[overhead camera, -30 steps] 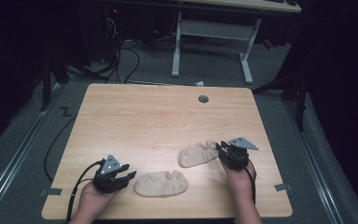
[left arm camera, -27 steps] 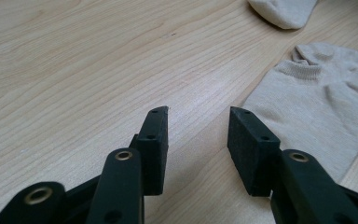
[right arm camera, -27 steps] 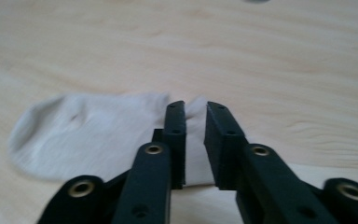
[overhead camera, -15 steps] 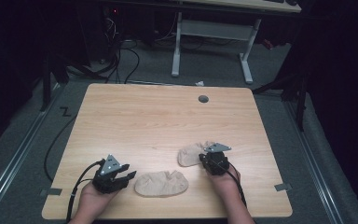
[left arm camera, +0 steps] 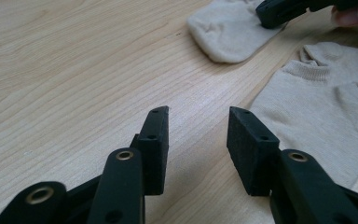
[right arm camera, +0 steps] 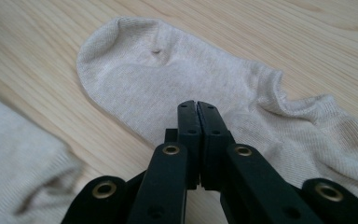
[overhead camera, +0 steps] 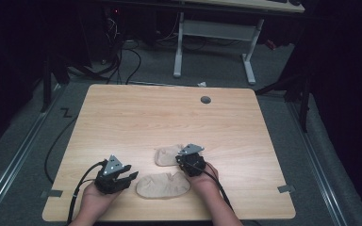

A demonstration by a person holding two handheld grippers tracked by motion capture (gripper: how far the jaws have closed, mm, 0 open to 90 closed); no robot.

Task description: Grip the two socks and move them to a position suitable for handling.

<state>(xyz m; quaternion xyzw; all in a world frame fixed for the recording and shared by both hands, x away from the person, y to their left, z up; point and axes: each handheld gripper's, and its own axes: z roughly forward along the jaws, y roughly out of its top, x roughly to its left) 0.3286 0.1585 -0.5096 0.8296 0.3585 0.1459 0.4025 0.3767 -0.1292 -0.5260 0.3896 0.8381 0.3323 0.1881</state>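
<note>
A: Layout?
B: Wooden table (overhead camera: 136, 113), two beige ankle socks near its front edge. Nearer sock (overhead camera: 163, 185) lies flat between the hands; farther sock (overhead camera: 167, 155) sits just behind it.
A: Grippers?
B: Right gripper (right arm camera: 198, 109) over the farther sock, jaws pressed together, no fabric visibly pinched. Left gripper (left arm camera: 198, 135) partly open, empty, beside the nearer sock.

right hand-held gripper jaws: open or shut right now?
Shut. In the right gripper view the right hand-held gripper has its two black jaws pressed together with no gap, over the far sock; whether fabric is pinched between them cannot be told.
</note>
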